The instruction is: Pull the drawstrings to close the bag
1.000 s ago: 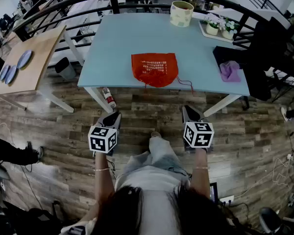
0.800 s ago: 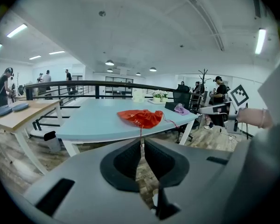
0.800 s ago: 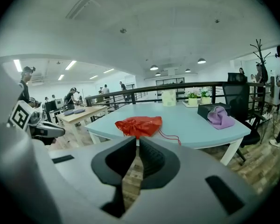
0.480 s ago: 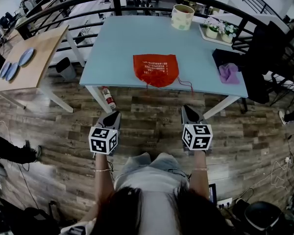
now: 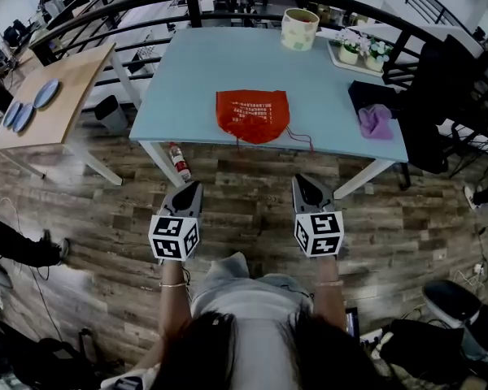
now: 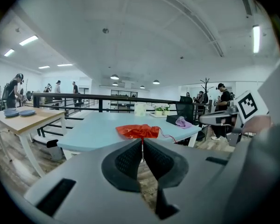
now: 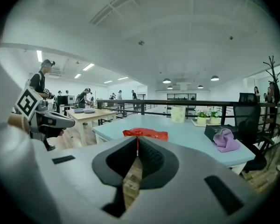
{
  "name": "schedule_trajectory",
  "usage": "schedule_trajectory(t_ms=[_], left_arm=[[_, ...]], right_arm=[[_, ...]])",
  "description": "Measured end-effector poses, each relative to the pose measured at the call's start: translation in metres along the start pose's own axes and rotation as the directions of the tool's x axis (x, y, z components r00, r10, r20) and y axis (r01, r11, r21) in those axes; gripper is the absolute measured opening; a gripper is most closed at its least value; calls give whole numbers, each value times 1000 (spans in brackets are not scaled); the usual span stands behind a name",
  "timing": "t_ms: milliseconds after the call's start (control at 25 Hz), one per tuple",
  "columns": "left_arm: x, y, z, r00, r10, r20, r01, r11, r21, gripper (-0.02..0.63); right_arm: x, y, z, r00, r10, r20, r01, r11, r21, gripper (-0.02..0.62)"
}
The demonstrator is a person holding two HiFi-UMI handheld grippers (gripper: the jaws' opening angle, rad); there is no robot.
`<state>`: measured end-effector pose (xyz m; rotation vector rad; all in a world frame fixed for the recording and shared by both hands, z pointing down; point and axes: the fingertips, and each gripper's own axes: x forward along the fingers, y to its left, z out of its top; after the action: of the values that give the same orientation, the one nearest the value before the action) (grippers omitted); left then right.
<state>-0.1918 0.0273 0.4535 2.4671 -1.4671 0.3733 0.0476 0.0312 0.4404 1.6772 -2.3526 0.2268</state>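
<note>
A red drawstring bag [image 5: 252,115] lies flat near the front edge of the light blue table [image 5: 195,71]. One thin string [image 5: 302,136] trails off to the bag's right, and another hangs over the table's front edge. Both grippers hover above the wooden floor, short of the table and apart from the bag. My left gripper [image 5: 193,188] is shut with nothing between its jaws. My right gripper [image 5: 302,182] also looks shut and empty. The bag [image 6: 137,131] shows just beyond the closed left gripper [image 6: 143,142]. It also lies ahead of the right gripper [image 7: 137,144], where the bag [image 7: 146,134] sits on the table.
On the table stand a cream pot [image 5: 299,28] at the back, a white tray of small plants [image 5: 359,49], and a purple cloth [image 5: 375,120] on a dark item at the right. A wooden table with blue plates [image 5: 32,102] is on the left. A bottle [image 5: 177,162] lies under the table.
Both grippers have lifted a little and edged toward the table, the right one drifting slightly left. The bag and its strings lie as before.
</note>
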Motion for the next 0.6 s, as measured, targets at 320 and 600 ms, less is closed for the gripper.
schedule_trajectory(t_ms=[320, 600], left_arm=[[-21, -46, 28, 993, 54, 102, -57, 998, 21, 25], [-36, -88, 47, 985, 61, 158, -70, 996, 53, 25]], right_arm=[[-32, -8, 13, 997, 46, 58, -44, 998, -39, 31], [-61, -12, 25, 991, 75, 109, -66, 994, -82, 28]])
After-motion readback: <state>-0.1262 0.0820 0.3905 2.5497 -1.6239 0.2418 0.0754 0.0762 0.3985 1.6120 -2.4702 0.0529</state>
